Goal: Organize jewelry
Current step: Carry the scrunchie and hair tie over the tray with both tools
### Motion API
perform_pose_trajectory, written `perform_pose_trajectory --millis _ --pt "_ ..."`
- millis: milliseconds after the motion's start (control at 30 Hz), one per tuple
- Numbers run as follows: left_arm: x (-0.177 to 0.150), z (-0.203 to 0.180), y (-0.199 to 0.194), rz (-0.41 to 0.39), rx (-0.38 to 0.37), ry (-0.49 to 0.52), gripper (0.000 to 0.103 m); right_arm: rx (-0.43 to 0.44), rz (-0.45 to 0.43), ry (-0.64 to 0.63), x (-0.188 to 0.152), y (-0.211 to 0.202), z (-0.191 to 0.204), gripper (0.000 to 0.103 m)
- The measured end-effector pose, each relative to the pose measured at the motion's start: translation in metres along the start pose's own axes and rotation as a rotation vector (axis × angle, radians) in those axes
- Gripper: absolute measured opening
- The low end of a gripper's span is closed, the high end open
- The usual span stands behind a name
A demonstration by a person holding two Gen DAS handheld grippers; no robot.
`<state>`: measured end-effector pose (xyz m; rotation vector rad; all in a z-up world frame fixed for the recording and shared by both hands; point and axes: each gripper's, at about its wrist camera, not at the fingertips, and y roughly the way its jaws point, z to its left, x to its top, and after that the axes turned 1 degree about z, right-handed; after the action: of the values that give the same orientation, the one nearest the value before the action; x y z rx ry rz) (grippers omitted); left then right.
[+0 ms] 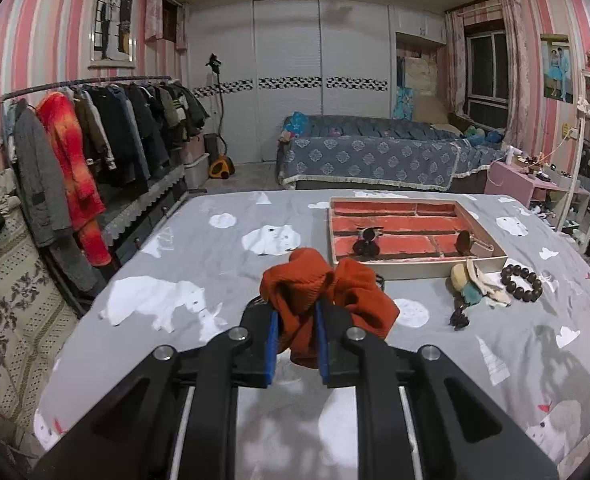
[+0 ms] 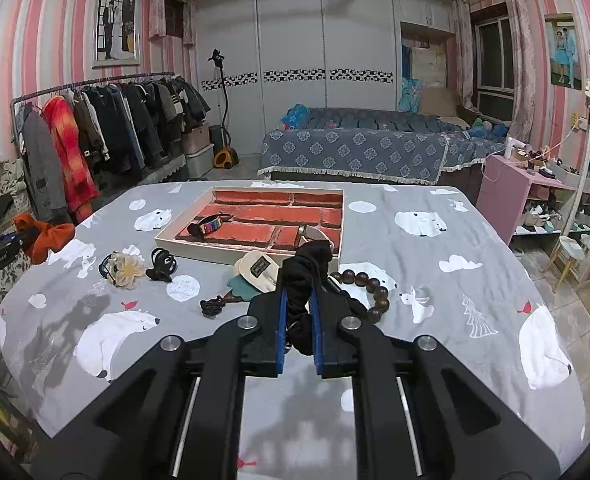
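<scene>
My left gripper [image 1: 297,312] is shut on an orange scrunchie [image 1: 327,296] and holds it above the grey bear-print table, short of the tray. It also shows in the right wrist view [image 2: 43,240] at the far left. My right gripper [image 2: 298,312] is shut on a black scrunchie [image 2: 305,276], just in front of the tray. The cream tray with a red compartmented lining [image 1: 411,224] [image 2: 271,224] holds a striped bracelet [image 2: 211,226] and a watch [image 1: 469,242].
On the cloth lie a dark wooden bead bracelet [image 2: 369,284] [image 1: 521,282], a cream and teal tag [image 2: 255,274], a flower hair clip [image 2: 125,270], a black claw clip [image 2: 163,266] and a black knotted cord [image 2: 213,306]. A clothes rack [image 1: 95,144] stands left.
</scene>
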<state>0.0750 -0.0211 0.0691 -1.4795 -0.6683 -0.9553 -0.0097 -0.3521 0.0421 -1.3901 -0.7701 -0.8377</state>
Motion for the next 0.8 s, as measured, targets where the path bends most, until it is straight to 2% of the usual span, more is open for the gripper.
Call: perform_pose_trajectory --millis 167,267,300,433,633,800 --pt "0.030 -0.012 0.031 -0.019 -0.021 0.005 0.016 0.008 -0.001 -0.018 0.022 0.030 -0.002 0.011" --pt "0.055 -0.024 0.052 -0.042 -0.051 0.010 0.016 0.048 0.010 -0.015 0.045 0.059 -0.005 0.011" --pt "0.066 -0.029 0.060 -0.047 -0.076 0.006 0.016 0.042 0.011 -0.023 0.049 0.066 -0.004 0.011" --pt "0.105 -0.046 0.097 -0.067 -0.088 0.009 0.016 0.026 0.029 -0.047 0.077 0.111 -0.002 0.011" --pt "0.144 -0.070 0.179 -0.005 -0.079 0.022 0.016 0.003 0.057 -0.049 0.120 0.180 -0.005 0.011" --pt "0.147 -0.085 0.261 0.101 -0.061 0.027 0.016 0.001 0.100 -0.052 0.144 0.235 -0.007 0.011"
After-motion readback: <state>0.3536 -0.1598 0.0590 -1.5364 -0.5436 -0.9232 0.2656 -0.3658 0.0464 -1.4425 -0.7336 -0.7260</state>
